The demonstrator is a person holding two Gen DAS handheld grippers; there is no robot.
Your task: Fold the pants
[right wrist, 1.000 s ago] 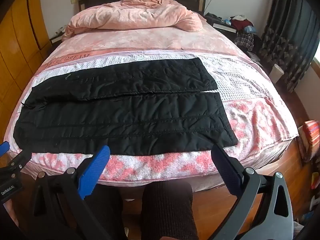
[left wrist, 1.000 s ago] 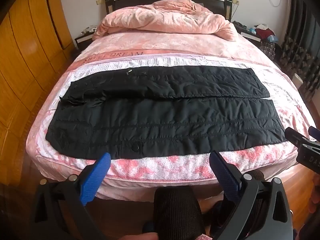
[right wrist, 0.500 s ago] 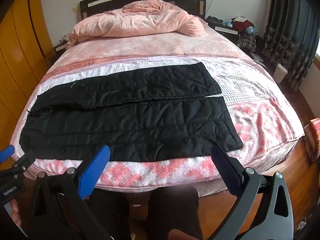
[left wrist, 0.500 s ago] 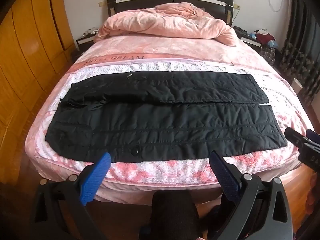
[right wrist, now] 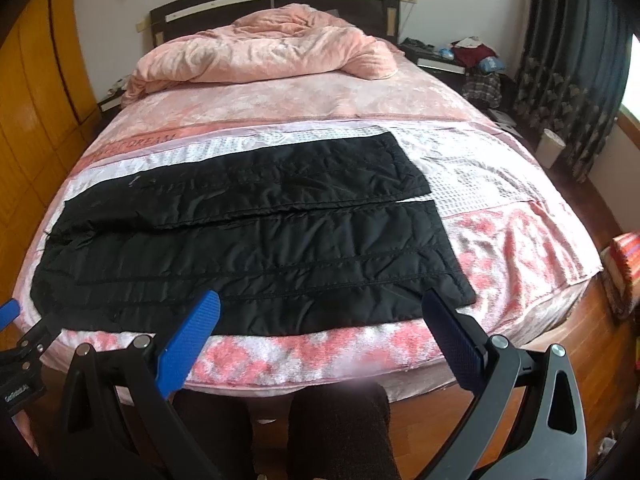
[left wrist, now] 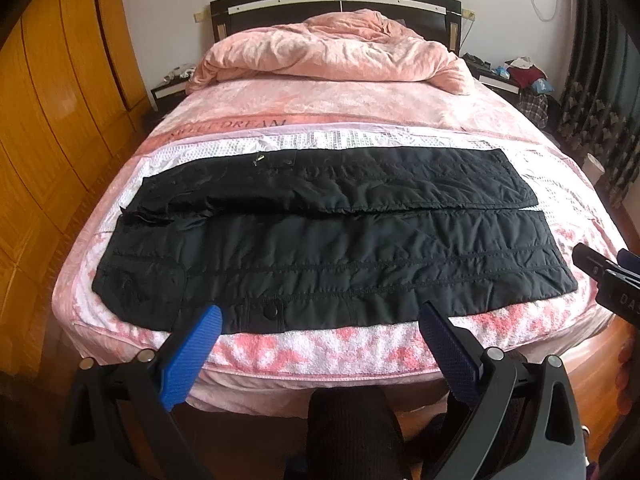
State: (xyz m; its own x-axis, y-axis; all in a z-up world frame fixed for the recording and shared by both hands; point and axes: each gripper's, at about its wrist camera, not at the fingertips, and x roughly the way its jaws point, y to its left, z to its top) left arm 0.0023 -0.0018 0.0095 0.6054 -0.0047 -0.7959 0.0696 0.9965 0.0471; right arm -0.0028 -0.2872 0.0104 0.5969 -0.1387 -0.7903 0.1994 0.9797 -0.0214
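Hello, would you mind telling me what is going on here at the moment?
A person stands at the foot of a bed, holding a two-finger gripper in each hand. Black quilted pants lie spread flat across a pink and white towel on the bed, the waist to the left and the two legs side by side. The left gripper and the right gripper are both open and hover short of the near edge, touching nothing. No fold has been made yet.
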